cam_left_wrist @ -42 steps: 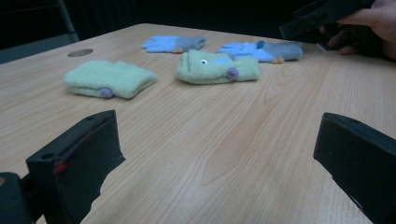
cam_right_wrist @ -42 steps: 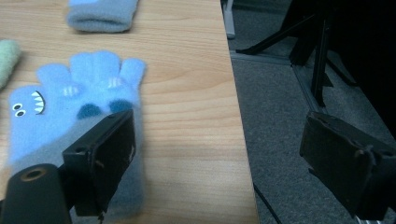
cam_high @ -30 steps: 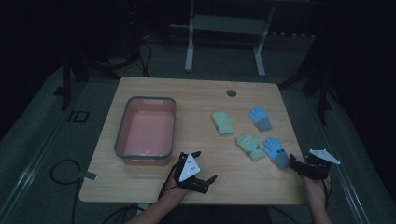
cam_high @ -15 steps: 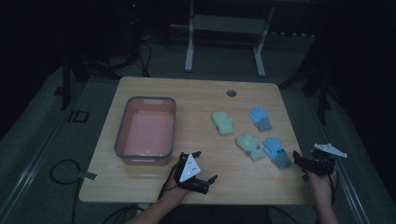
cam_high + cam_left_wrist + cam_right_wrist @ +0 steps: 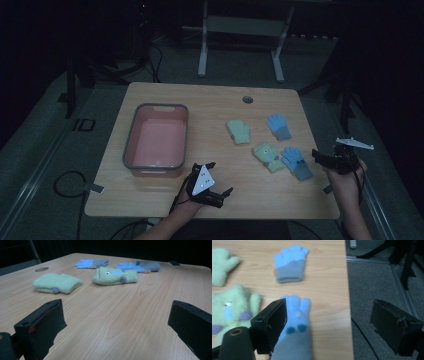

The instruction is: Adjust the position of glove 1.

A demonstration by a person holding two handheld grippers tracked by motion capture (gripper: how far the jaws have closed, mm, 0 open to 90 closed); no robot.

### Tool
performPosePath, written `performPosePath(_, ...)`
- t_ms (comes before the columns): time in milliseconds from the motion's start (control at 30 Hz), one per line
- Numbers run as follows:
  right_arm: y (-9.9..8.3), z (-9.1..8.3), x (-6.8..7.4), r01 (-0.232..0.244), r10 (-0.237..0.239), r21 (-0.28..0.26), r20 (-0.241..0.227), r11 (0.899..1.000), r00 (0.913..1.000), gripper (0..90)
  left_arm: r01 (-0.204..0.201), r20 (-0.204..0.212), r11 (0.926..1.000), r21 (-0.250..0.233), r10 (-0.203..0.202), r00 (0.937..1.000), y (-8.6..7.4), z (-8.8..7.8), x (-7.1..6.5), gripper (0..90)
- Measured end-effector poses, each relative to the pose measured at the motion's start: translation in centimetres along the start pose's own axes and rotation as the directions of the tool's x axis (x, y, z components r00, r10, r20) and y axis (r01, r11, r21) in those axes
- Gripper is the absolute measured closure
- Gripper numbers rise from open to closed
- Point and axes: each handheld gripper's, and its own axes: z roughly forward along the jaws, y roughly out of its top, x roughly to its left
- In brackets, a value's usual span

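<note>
- While the left gripper (image 5: 216,186) rests in the same place at the near edge of the tabletop (image 5: 210,102), the right gripper (image 5: 325,159) has moved a little outward and now hangs over the right edge, beside the near blue glove (image 5: 296,162).
- In the right gripper view its jaws stand wide open with nothing between them; one jaw is above the near blue glove (image 5: 295,327) and the other is over the floor beyond the tabletop edge.
- The left gripper view shows its own jaws also wide apart and empty, low over the bare wood and looking toward the gloves.
- Four gloves lie on the right half of the tabletop: a plain green mitten (image 5: 238,131), a green mitten with a face (image 5: 268,156), the far blue glove (image 5: 278,126) and the near blue glove, which lies just beside the face mitten.
- The pink bin (image 5: 157,141) stands on the left half, well apart from the gloves, and it looks empty.
- My judgement is that the small retreat of the right hand is an alignment for a grasp on the near blue glove; no glove is lifted yet, so the work of moving gloves, probably to the bin, is only at its start.
</note>
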Motion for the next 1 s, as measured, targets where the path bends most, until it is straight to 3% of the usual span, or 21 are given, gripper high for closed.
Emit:
performPosePath(467, 3.9, 1.5, 2.9, 0.024, -0.026, -0.019, -0.079, 1.000, 0.9965, 16.1, -0.001, 0.004, 1.0000, -0.001, 0.001, 1.0000, 0.0, 0.0, 0.0, 0.8)
performPosePath(700, 5.5, 2.3, 4.7, 0.048, -0.049, -0.017, -0.078, 0.999, 0.9957, 18.1, 0.001, 0.008, 1.0000, -0.001, -0.001, 1.0000, 0.0, 0.0, 0.0, 0.8)
performPosePath(1000, 7.1, 3.7, 7.1, 0.106, -0.105, 0.001, -0.142, 0.994, 0.9842, 20.8, -0.006, 0.012, 1.0000, 0.002, 0.006, 0.9999, 0.0, 0.0, 0.0, 0.8)
